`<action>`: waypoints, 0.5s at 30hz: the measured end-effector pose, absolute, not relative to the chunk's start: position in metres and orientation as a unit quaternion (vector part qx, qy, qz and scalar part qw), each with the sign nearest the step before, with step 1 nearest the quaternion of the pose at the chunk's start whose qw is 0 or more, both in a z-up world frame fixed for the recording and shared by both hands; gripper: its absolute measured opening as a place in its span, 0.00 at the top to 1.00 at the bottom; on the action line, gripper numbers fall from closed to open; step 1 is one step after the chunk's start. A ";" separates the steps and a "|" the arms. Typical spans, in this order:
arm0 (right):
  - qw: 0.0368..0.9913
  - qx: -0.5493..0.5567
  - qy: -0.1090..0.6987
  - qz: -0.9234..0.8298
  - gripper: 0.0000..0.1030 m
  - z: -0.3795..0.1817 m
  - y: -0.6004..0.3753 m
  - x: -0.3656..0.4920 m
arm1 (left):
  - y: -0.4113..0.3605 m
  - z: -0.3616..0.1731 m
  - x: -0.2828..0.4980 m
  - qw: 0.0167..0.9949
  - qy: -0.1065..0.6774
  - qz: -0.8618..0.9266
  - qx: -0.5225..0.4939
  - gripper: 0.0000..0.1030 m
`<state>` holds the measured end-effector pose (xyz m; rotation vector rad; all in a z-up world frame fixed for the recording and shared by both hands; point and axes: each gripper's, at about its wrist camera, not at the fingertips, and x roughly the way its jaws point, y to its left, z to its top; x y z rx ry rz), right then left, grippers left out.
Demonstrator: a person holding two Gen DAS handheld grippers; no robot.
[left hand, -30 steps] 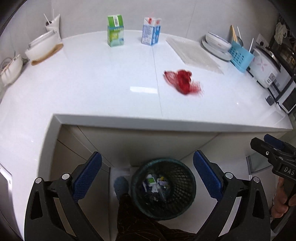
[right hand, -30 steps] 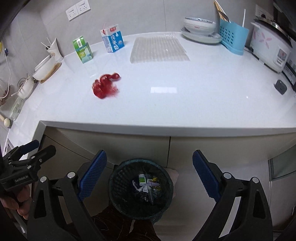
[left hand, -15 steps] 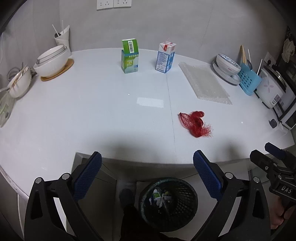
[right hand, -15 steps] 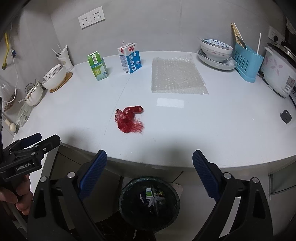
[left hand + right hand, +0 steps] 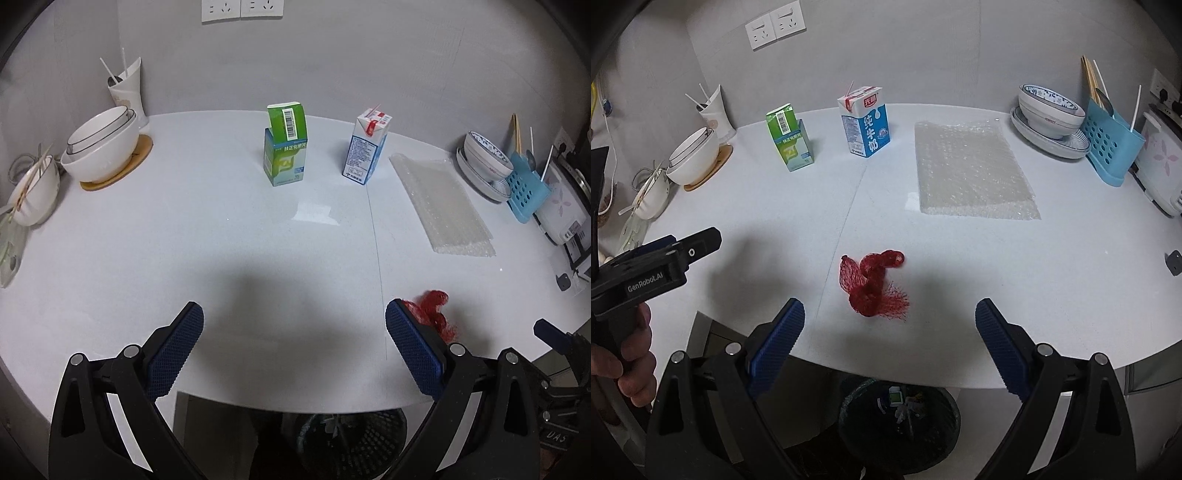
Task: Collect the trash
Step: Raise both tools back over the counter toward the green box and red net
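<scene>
A red mesh net [image 5: 873, 286] lies crumpled near the front edge of the white counter [image 5: 1015, 266]; it also shows in the left wrist view [image 5: 432, 310], partly behind my finger. A green carton [image 5: 285, 147] [image 5: 790, 140], a blue-white milk carton [image 5: 367, 151] [image 5: 864, 123] and a bubble-wrap sheet [image 5: 439, 203] [image 5: 971, 170] lie farther back. A dark mesh trash bin [image 5: 899, 417] [image 5: 351, 443] with trash in it stands on the floor below the counter edge. My left gripper [image 5: 293, 347] and right gripper [image 5: 890, 336] are open and empty, above the front edge.
Stacked white bowls [image 5: 101, 147] on a wooden coaster and a cup with straws [image 5: 127, 90] stand at back left. A bowl on a plate [image 5: 1051, 110], a blue utensil rack [image 5: 1110, 142] and a rice cooker [image 5: 1161, 162] stand at right.
Both grippers have risen and tilted up from the bin toward the counter. The counter now fills the views, and the bin has slid to the bottom edge.
</scene>
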<state>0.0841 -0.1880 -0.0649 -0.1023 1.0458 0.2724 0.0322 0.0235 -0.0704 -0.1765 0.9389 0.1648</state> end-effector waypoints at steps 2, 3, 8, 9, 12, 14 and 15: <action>0.853 -0.050 0.504 0.126 0.13 -0.068 -0.182 0.093 | 0.031 -0.073 0.047 0.883 0.454 0.080 -0.088 0.06; 0.852 -0.049 0.506 0.124 0.13 -0.070 -0.180 0.098 | 0.034 -0.075 0.054 0.882 0.455 0.079 -0.090 0.06; 0.844 -0.046 0.522 0.113 0.13 -0.082 -0.170 0.117 | 0.050 -0.086 0.092 0.878 0.462 0.077 -0.098 0.06; 0.842 -0.046 0.526 0.110 0.13 -0.086 -0.169 0.121 | 0.052 -0.088 0.100 0.878 0.462 0.077 -0.097 0.06; 0.835 -0.048 0.538 0.102 0.13 -0.097 -0.164 0.130 | 0.060 -0.094 0.124 0.877 0.464 0.074 -0.101 0.06; 0.831 -0.049 0.545 0.095 0.13 -0.103 -0.161 0.135 | 0.064 -0.099 0.141 0.876 0.465 0.075 -0.100 0.06; 0.829 -0.048 0.549 0.093 0.13 -0.107 -0.160 0.138 | 0.065 -0.101 0.149 0.876 0.466 0.074 -0.101 0.06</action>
